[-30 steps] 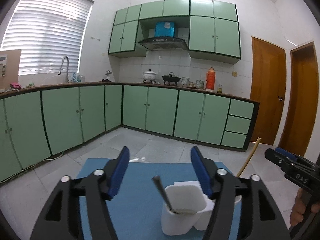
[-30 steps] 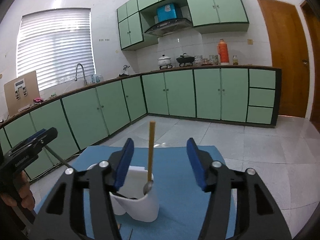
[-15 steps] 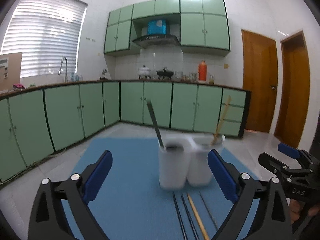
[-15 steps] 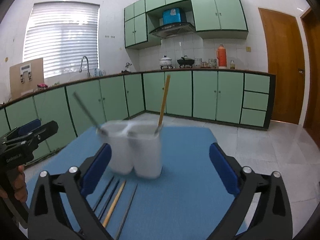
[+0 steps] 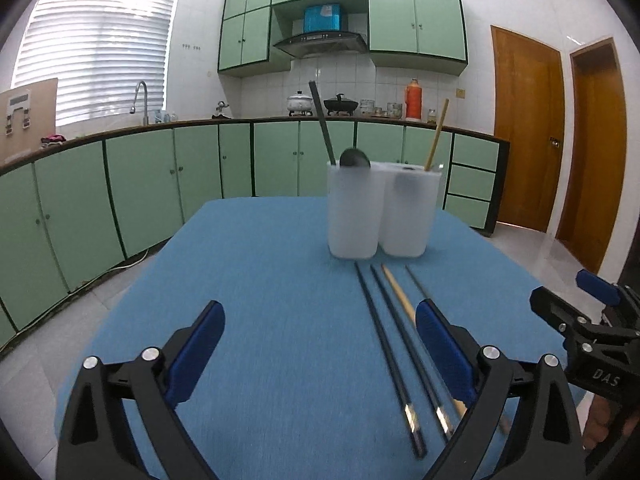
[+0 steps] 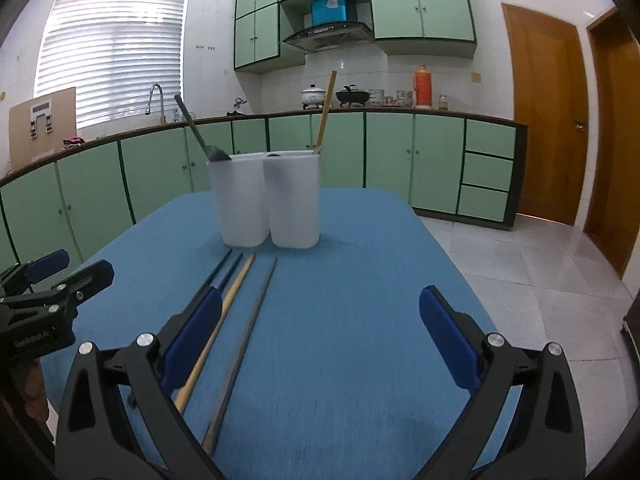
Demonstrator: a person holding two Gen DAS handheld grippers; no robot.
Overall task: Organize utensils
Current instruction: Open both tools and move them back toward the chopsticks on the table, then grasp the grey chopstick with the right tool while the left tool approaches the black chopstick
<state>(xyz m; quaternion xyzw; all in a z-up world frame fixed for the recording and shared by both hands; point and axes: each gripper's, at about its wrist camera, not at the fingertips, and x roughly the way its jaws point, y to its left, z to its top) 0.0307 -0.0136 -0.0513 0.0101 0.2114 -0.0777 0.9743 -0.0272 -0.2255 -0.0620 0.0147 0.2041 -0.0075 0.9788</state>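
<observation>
On the blue mat [image 5: 280, 280] ahead of us stand two white cups [image 5: 382, 212], touching side by side, near the far end of the cloth. A dark spoon [image 5: 326, 132] sits in the left cup with its handle leaning up and to the left; a spoon with a pale wooden handle [image 5: 437, 134] leans out of the right cup.

Just in front of the cups, four chopsticks lie flat on the mat, running lengthwise toward us. From the left wrist view we count two black chopsticks [image 5: 394, 356] with metal tips on the left, a light wooden chopstick [image 5: 400, 294] beside them, and a thin dark one [image 5: 418, 282] on the right. They lie close together and roughly parallel, none touching the cups.

Our left gripper [image 5: 320, 352] hangs low over the near part of the mat, jaws spread wide and nothing between the blue pads [image 5: 196, 352]; the chopsticks pass just beside its right finger. Our right gripper [image 6: 320, 336] is likewise spread wide and holds nothing, with the wooden chopstick running under its left finger. Each gripper shows at the edge of the other's view, gripped by a hand [image 5: 600, 420].

Beyond the mat we see a tiled floor [image 6: 540, 264], green cabinets [image 5: 140, 184], a window with blinds [image 5: 96, 48] and two wooden doors [image 5: 528, 128].
</observation>
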